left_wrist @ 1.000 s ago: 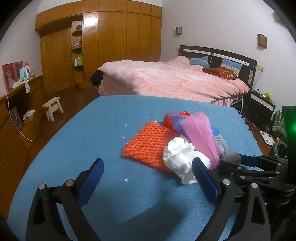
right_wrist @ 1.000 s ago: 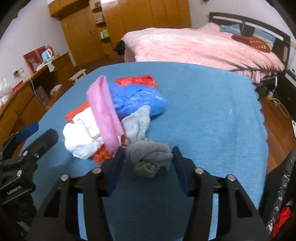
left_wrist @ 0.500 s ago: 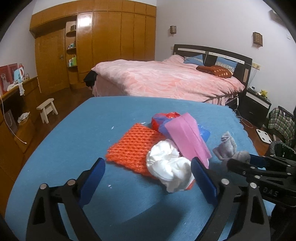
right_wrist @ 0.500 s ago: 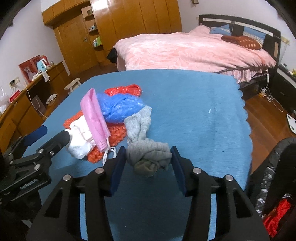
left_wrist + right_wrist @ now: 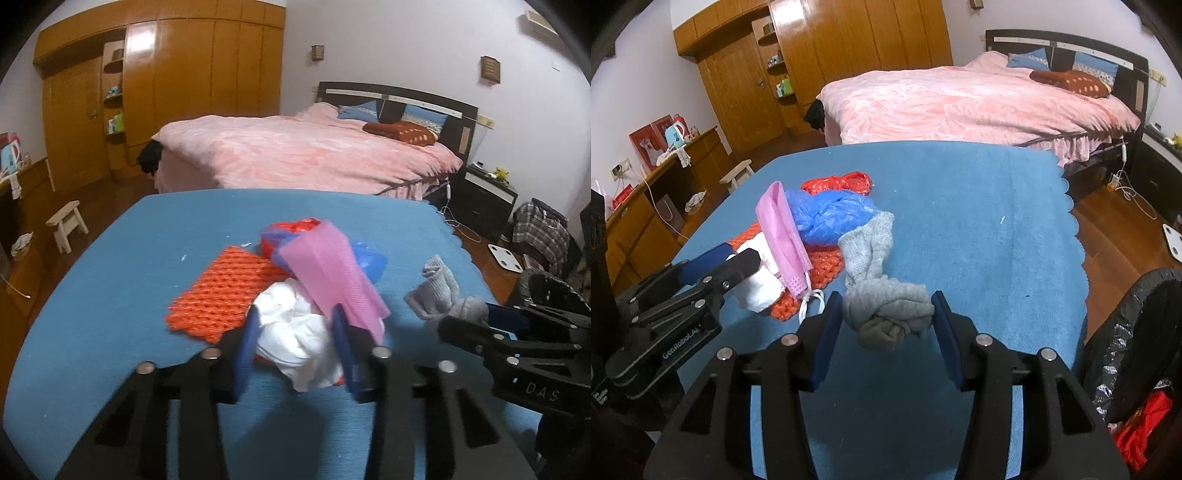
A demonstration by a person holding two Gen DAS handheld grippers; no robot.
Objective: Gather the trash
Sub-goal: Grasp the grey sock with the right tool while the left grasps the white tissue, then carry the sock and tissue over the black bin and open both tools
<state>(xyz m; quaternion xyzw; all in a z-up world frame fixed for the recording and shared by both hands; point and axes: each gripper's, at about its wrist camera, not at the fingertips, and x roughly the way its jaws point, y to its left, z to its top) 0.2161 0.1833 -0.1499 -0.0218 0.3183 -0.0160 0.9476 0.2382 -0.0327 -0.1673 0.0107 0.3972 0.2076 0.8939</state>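
Both grippers clench trash: left gripper (image 5: 295,332) grasps white wad (image 5: 299,332), right gripper (image 5: 886,317) grey sock (image 5: 890,314); next, the bin (image 5: 1123,332) by the table's right edge.

both grippers were matte black linkages with silver rivets and blue finger pads; the left gripper (image 5: 295,328) read "genrobot.ai", the right gripper (image 5: 887,314) "das".

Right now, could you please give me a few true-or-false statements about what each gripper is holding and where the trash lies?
1. The right gripper is shut on the grey sock. True.
2. The left gripper is wide open over bare cloth. False: it has closed around the white crumpled wad.
3. The pink mesh bag lies on the pile. True.
4. The bin is left of the table. False: it is at the right.
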